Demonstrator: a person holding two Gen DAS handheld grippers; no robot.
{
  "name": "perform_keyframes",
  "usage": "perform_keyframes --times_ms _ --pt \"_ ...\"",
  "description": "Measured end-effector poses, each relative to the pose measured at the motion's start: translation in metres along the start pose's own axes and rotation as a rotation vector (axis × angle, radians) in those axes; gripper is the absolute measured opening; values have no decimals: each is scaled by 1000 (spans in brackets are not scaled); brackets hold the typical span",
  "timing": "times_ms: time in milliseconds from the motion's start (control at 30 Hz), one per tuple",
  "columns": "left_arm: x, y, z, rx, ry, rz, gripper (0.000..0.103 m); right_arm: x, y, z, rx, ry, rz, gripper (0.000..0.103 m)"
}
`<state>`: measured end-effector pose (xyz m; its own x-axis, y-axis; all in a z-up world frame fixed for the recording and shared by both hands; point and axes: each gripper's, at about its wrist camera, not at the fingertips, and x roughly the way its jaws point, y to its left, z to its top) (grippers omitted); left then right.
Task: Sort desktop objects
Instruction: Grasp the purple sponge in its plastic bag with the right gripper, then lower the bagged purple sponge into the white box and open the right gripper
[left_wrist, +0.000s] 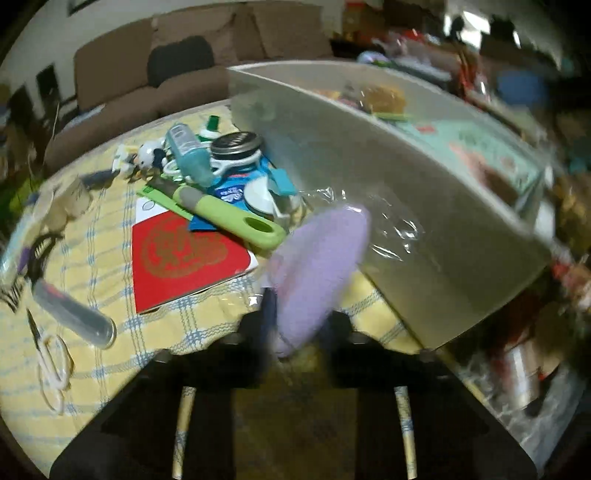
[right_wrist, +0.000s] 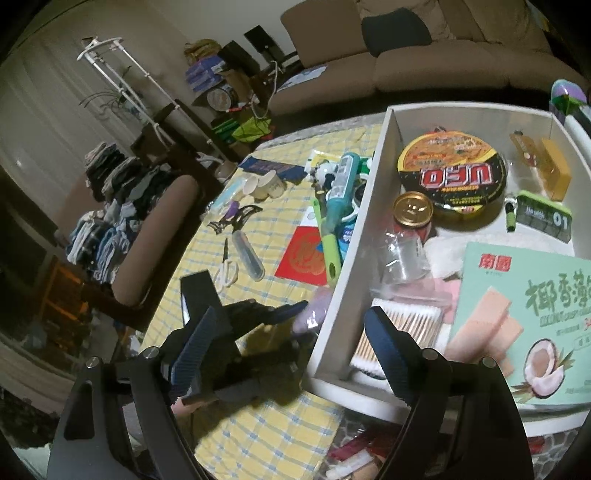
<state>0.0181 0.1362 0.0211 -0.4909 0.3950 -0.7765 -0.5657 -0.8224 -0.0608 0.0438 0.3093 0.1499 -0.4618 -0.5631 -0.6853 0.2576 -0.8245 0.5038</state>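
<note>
My left gripper (left_wrist: 299, 332) is shut on a soft purple item in clear wrap (left_wrist: 317, 266), held just in front of the near outer wall of the white box (left_wrist: 369, 184). The right wrist view shows that same left gripper (right_wrist: 284, 314) with the purple item (right_wrist: 314, 310) at the box's left wall (right_wrist: 347, 258). My right gripper (right_wrist: 291, 350) stands open above the box's near corner, with nothing between its fingers. Loose objects lie on the yellow checked cloth (left_wrist: 177, 325): a red envelope (left_wrist: 184, 254), a green-handled tool (left_wrist: 236, 218) and a teal bottle (left_wrist: 190, 155).
The box holds a noodle bowl (right_wrist: 450, 177), a gold-lidded can (right_wrist: 412, 210), a pack of cotton swabs (right_wrist: 402, 328) and a green biscuit carton (right_wrist: 524, 314). A clear tube (left_wrist: 74, 314) and white scissors (left_wrist: 51, 362) lie at the left. A brown sofa (left_wrist: 166, 74) stands behind the table.
</note>
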Motion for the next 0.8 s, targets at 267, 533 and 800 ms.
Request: perform_keyframes --times_ms 267,533,800 --pt "-60 31 4 -219 -121 -191 14 22 10 3 68 16 108 82" --pt "-111 5 28 -201 -177 -254 14 25 31 7 108 -9 185 80" --pt "-124 -38 57 -95 -189 -167 17 -8 32 9 63 -77 120 41"
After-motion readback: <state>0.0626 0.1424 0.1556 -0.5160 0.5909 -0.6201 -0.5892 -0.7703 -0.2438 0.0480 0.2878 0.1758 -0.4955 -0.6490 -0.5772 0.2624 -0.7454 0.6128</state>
